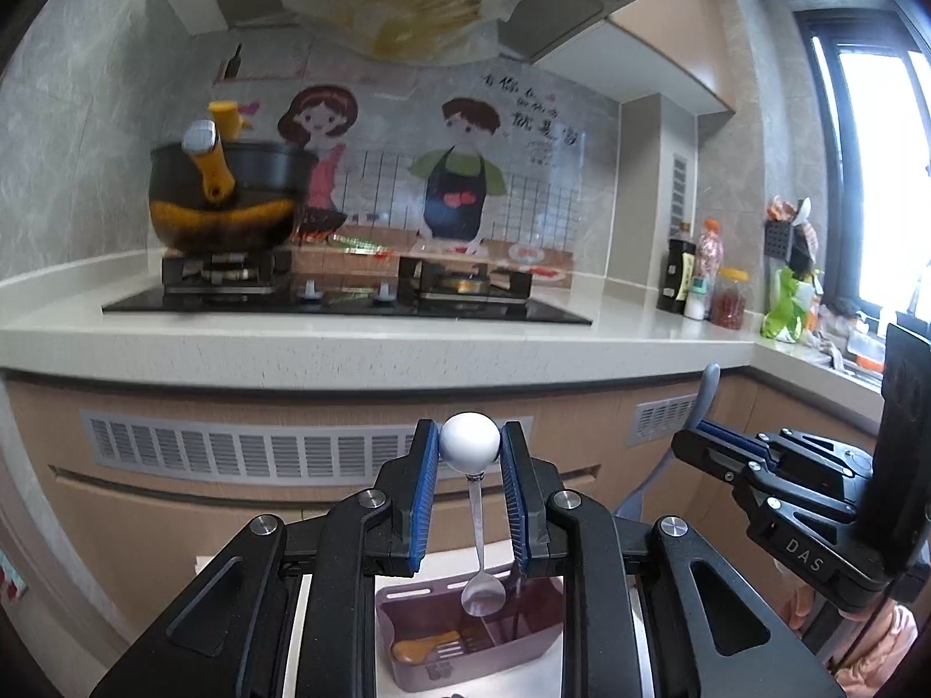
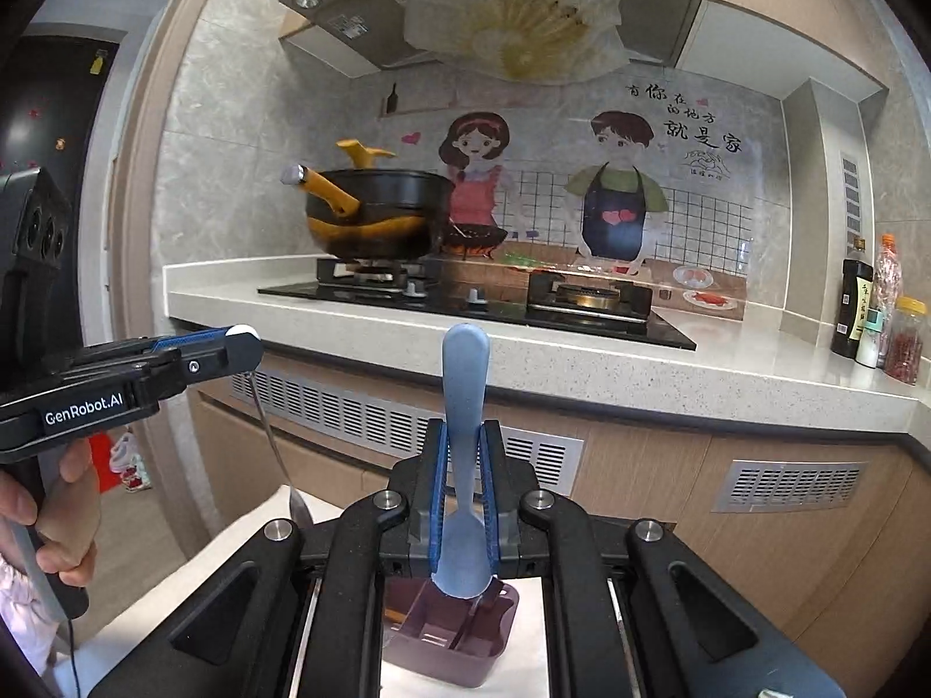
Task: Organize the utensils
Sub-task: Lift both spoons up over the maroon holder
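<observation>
Left wrist view: left tongs (image 1: 470, 453) are clenching the white ball end (image 1: 469, 441) of a metal spoon (image 1: 478, 547), so the spoon is hanging bowl-down, straight below the tips and over the purple organizer tray (image 1: 407, 628) under the tongs. Gripping the ball is likely letting gravity line the shaft up for a vertical drop into a compartment. The tray is already holding a wooden-handled fork (image 1: 427, 647) in its near-left slot. Right wrist view: right tongs (image 2: 464, 485) are grasping a blue plastic spoon (image 2: 464, 407) at the neck, handle sticking up past the tips, bowl pointing down just above the same tray (image 2: 459, 648), which is sitting on a white tabletop (image 2: 523, 634). Both utensils are in the air, neither touching the tray. The two tongs are working side by side, so clearance between them looks like the main risk on release.
</observation>
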Demonstrator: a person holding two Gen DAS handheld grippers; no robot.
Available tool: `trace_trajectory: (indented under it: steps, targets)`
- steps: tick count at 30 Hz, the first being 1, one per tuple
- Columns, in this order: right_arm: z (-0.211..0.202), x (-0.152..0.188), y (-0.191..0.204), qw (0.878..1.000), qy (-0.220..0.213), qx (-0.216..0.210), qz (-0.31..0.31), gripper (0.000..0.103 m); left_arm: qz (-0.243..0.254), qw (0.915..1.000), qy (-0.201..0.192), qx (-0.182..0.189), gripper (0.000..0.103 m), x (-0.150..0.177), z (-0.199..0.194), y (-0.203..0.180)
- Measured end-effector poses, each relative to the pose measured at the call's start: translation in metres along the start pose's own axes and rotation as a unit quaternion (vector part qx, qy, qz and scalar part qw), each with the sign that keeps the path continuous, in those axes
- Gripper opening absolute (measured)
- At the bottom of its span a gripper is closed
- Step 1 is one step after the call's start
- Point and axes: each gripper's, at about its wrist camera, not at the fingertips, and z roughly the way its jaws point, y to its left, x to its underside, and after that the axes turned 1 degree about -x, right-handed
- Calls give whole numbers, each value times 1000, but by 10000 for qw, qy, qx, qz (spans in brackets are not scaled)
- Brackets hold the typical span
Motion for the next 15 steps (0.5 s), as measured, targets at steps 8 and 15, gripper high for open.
trace_trajectory:
  steps: [8,15]
  targets:
    - [51,44,-14,9982,536,-129,246,10,-100,9988,478,-53,23,37,53,11]
    - [86,81,-23,9940,961,-210,470,10,-213,9955,910,-159,23,75,89,23]
